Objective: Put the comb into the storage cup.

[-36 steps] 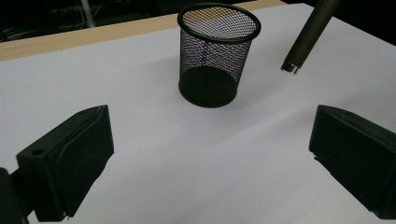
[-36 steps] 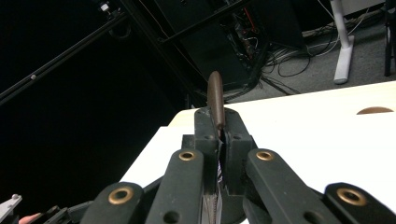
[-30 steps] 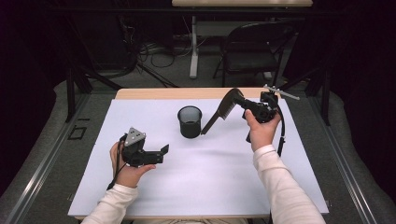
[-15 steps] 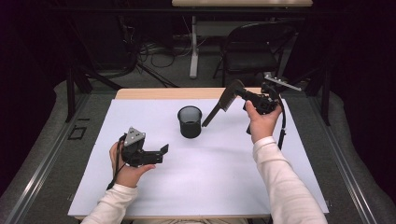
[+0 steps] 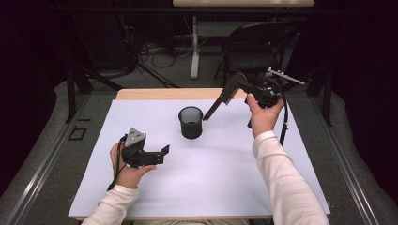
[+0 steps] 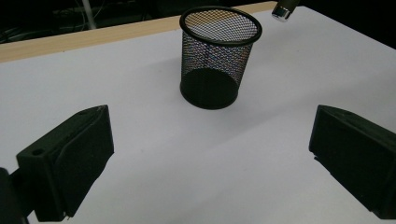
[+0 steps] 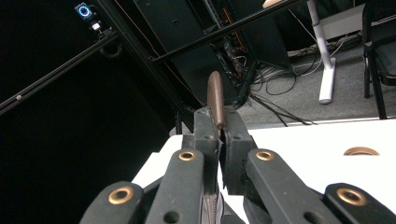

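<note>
My right hand-held gripper is clamped on a slim pen: light, stiff, slippery, so I grip mid-barrel. Mesh cup at its 8 o'clock. Left hand-held gripper gapes empty.

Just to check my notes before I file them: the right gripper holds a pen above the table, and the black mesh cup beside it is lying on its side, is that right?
Not quite: the mesh cup stands upright on the white table, open end up, as the left gripper view shows. The right gripper is indeed shut on a pen, held above the table beside the cup.
</note>
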Motion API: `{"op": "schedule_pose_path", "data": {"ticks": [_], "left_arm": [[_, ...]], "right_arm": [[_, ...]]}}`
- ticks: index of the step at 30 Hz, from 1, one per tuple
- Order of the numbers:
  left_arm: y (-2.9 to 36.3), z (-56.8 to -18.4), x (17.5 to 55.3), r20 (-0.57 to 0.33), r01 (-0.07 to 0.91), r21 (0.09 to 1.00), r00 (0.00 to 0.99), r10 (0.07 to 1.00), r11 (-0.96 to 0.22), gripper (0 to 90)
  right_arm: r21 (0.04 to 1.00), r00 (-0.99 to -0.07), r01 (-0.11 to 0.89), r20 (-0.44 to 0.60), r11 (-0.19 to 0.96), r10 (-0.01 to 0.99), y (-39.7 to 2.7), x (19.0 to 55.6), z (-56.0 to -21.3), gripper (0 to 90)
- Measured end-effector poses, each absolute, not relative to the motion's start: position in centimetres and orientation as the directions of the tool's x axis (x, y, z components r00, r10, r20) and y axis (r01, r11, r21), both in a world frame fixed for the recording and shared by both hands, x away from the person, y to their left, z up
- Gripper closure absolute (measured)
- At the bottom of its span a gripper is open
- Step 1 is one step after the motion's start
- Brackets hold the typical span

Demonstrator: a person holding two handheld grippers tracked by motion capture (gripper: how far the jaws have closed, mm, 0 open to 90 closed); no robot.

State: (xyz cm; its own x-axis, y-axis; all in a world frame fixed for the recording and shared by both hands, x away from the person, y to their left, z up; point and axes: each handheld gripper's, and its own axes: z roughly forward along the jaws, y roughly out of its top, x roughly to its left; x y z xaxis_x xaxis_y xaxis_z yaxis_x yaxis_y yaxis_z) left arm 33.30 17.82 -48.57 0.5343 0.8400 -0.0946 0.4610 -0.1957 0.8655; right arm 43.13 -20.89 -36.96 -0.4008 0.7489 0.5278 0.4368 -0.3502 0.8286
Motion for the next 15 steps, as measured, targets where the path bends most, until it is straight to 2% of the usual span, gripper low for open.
{"op": "schedule_pose_path", "data": {"ticks": [15], "left_arm": [[17.87,-48.54,33.30,-0.098,0.462,0.866,0.532,0.841,-0.192,0.0]], "right_arm": [[0.822,-0.392,0.433,0.542,-0.370,0.744,-20.01,44.00,-37.04,87.5]]}}
